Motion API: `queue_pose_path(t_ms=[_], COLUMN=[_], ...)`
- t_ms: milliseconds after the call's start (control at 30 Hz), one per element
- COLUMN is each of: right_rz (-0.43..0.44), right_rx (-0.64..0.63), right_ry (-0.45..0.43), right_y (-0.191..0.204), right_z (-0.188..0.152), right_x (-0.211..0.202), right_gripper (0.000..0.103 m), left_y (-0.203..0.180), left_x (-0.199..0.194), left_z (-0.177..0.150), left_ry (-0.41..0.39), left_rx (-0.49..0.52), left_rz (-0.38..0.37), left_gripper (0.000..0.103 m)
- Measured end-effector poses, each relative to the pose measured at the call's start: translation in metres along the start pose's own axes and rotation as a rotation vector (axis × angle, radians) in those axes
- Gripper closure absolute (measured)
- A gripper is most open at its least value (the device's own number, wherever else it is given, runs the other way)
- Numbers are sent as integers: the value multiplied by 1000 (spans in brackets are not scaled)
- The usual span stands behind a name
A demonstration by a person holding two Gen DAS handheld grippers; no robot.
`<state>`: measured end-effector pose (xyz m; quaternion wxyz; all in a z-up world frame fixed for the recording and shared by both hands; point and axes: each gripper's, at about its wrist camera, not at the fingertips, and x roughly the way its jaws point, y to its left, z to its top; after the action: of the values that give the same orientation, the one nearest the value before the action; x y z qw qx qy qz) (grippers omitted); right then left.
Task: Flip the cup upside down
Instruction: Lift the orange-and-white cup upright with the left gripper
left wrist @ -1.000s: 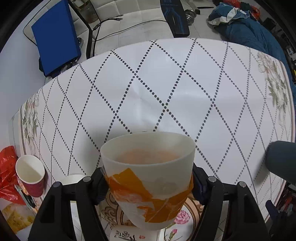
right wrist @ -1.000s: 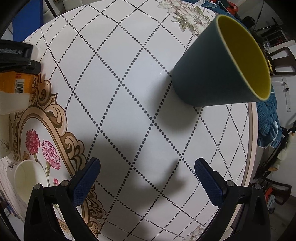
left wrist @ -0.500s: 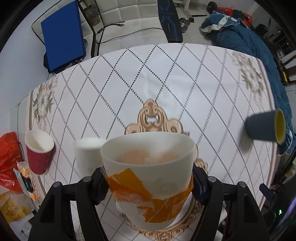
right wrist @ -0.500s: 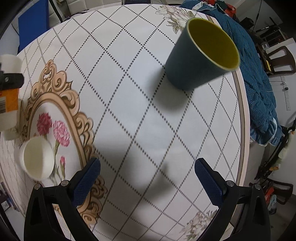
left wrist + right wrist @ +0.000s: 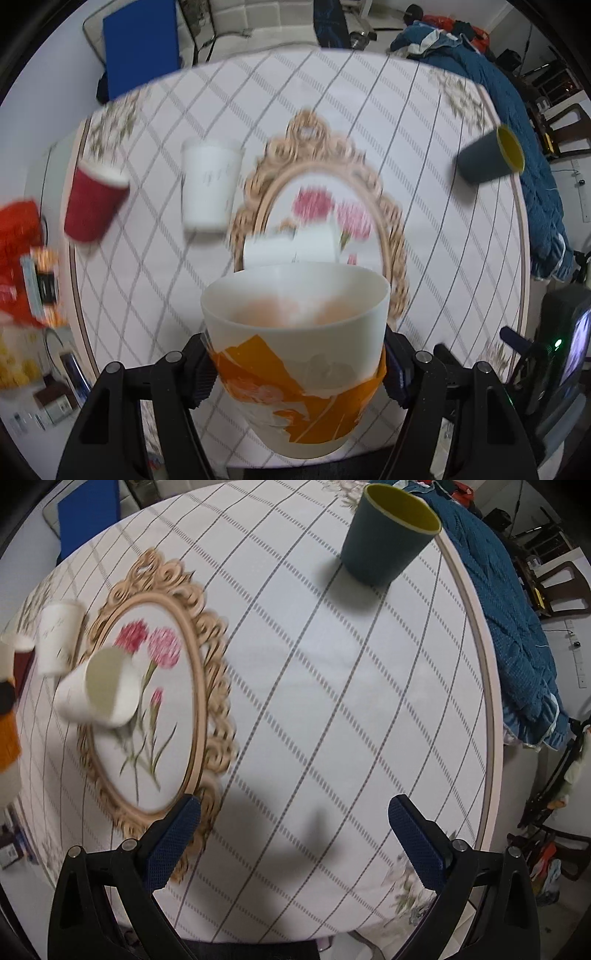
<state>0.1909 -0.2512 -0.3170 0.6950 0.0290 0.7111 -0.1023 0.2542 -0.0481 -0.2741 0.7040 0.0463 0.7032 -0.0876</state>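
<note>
My left gripper (image 5: 295,365) is shut on a white and orange cup (image 5: 295,354), held mouth forward above the near edge of the table; the cup also shows at the left edge of the right wrist view (image 5: 7,723). My right gripper (image 5: 295,834) is open and empty above the near right part of the table. A dark blue cup with a yellow inside (image 5: 388,539) stands upright far ahead of it, also in the left wrist view (image 5: 487,158).
A round table with a diamond-pattern cloth (image 5: 332,701) carries a white cup on its side (image 5: 99,690), a white cup (image 5: 208,188) and a red paper cup (image 5: 92,203). Red bag and clutter (image 5: 22,251) lie left. A blue blanket (image 5: 517,620) lies right.
Both grippers have pulled back and risen, so more of the table shows. The left gripper keeps the white and orange cup. The right gripper stays open.
</note>
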Motion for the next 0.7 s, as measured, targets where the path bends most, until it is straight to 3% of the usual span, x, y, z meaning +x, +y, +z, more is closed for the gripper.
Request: queue_pose_path(t_ms=[267,467,700], right_rz=[55,80,71], right_rx=[-49,-77,-90], right_ry=[46,112,141], right_y=[21,37,42], right_z=[-44,-70,-78], right_x=[21,43,59], right_gripper=[0,0,0], left_y=[25,43,46], left_x=[49,91,119], left_z=[-60,-86,-94], left_ry=[119,219,232], left_rx=[-53,-125,-163], left_rz=[-1,-32,-44], left_gripper=[33,33,33])
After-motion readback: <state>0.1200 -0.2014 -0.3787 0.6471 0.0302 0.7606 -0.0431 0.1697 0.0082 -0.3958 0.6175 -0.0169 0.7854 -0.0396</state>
